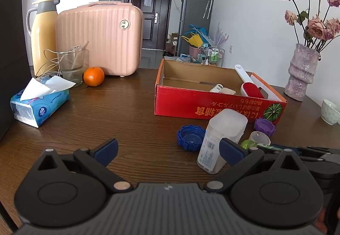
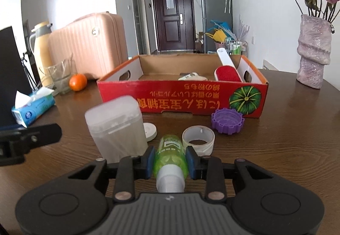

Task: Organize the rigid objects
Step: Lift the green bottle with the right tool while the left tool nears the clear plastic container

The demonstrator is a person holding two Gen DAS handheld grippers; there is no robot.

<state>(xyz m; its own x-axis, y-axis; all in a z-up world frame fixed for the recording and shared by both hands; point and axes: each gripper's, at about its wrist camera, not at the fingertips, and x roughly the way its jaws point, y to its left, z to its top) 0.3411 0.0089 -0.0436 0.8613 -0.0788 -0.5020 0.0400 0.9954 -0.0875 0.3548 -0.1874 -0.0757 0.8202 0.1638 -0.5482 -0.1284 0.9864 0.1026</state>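
My right gripper point(image 2: 170, 159) is shut on a green bottle point(image 2: 171, 156) with a white cap, lying near the table front. A frosted plastic box point(image 2: 115, 126) stands just left of it; in the left wrist view the box point(image 1: 221, 139) stands beside my right fingertip point(image 1: 230, 151). My left gripper point(image 1: 169, 148) is open and empty. A tape roll point(image 2: 198, 138), a purple cap point(image 2: 227, 120), a white lid point(image 2: 149, 130) and a blue cap point(image 1: 190, 137) lie in front of the red cardboard box point(image 2: 182, 96), which holds a red lint brush point(image 2: 227, 73) and a small white item point(image 2: 192, 76).
A pink case point(image 1: 99, 37), yellow thermos point(image 1: 43, 30), glass point(image 1: 72, 64), orange point(image 1: 93, 76) and tissue pack point(image 1: 39, 105) stand at the left. A vase of flowers point(image 2: 314, 50) and a small bowl point(image 1: 330, 111) stand at the right.
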